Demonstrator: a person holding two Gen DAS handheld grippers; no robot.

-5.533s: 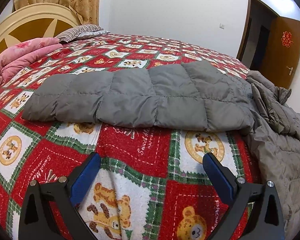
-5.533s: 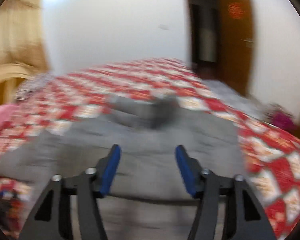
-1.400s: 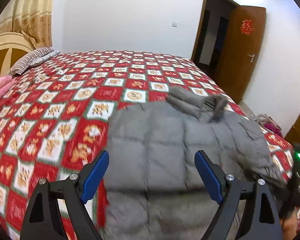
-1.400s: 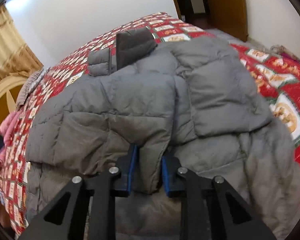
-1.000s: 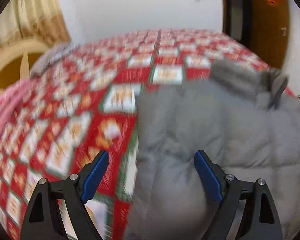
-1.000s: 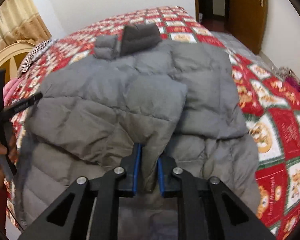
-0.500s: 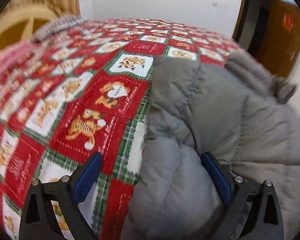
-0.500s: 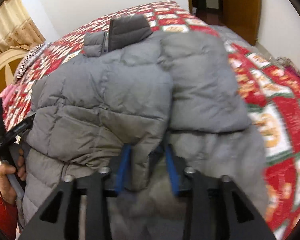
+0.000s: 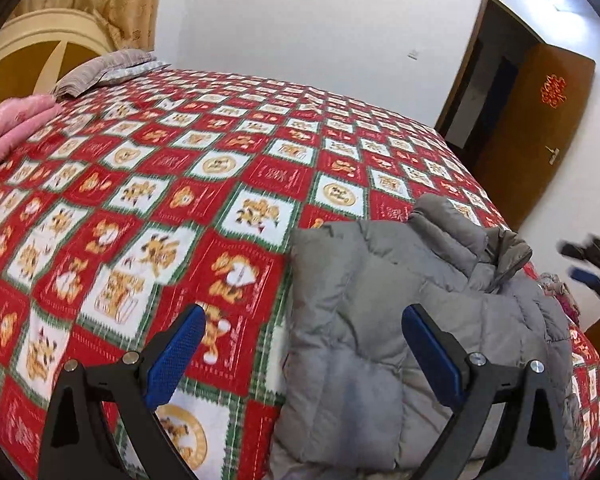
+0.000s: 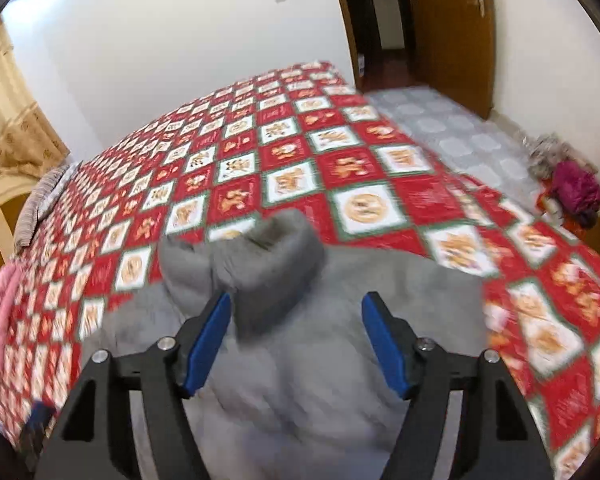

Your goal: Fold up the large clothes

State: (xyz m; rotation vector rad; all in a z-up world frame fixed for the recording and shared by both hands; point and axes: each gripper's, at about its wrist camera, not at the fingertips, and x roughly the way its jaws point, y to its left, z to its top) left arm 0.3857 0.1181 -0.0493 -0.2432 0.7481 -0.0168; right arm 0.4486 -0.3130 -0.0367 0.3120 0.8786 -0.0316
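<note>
A grey puffer jacket (image 9: 380,340) lies on the red patterned bedspread (image 9: 180,200), sleeves folded in over its body, collar (image 9: 480,248) at the far end. My left gripper (image 9: 300,344) is open and empty, above the jacket's left edge. In the right wrist view the jacket (image 10: 300,380) is blurred; my right gripper (image 10: 296,340) is open and empty above it, just short of the collar (image 10: 260,256). The right gripper also shows blurred at the right edge of the left wrist view (image 9: 592,264).
A pink folded blanket (image 9: 4,128) and a striped pillow (image 9: 104,70) lie by the headboard at the left. A brown door (image 9: 532,140) stands open at the right. Clothes (image 10: 572,188) lie on the floor beside the bed.
My right gripper has opened and let go of the folded sleeve, then lifted away. My left gripper has pulled back up from the jacket's left edge, still open.
</note>
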